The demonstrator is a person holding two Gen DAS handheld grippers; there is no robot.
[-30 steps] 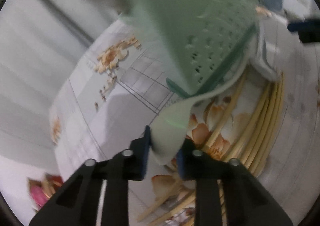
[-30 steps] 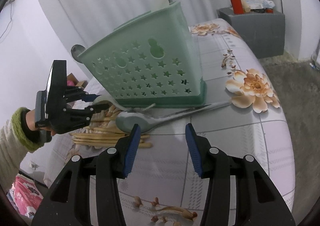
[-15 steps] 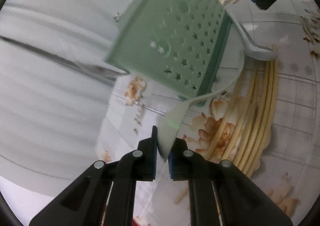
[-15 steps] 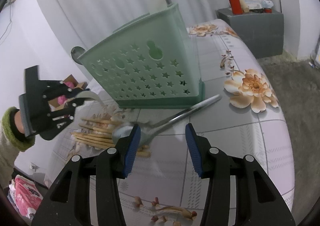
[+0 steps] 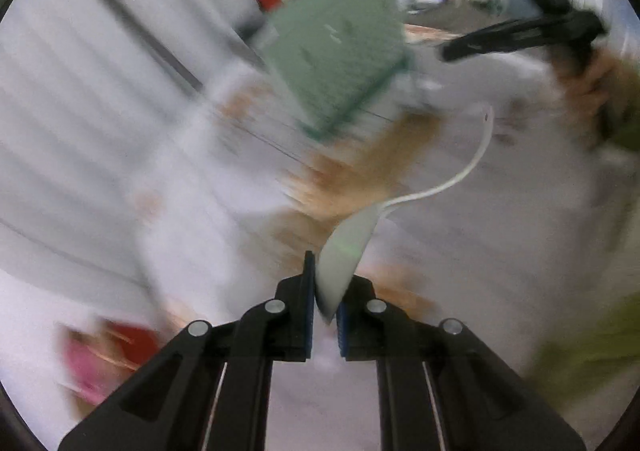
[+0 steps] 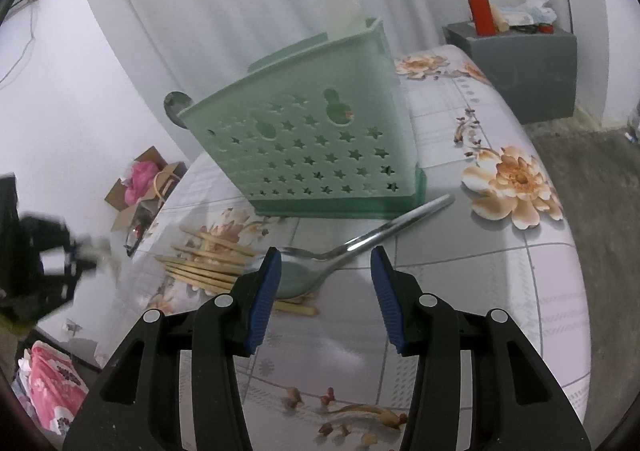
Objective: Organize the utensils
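Utensils half sorted: left hand-held gripper (image 5: 323, 305) clamps a white spoon (image 5: 344, 255) near the green caddy (image 6: 316, 139); beside the caddy, steel spoon (image 6: 340, 255) and chopsticks (image 6: 208, 263) wait before the unclenched, empty right hand-held gripper (image 6: 324, 291).

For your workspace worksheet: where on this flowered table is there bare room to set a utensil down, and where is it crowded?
Free: the cloth right of the metal spoon, between the big orange flower print and the right gripper. Crowded: in front of the green holder, where chopsticks and spoon overlap.
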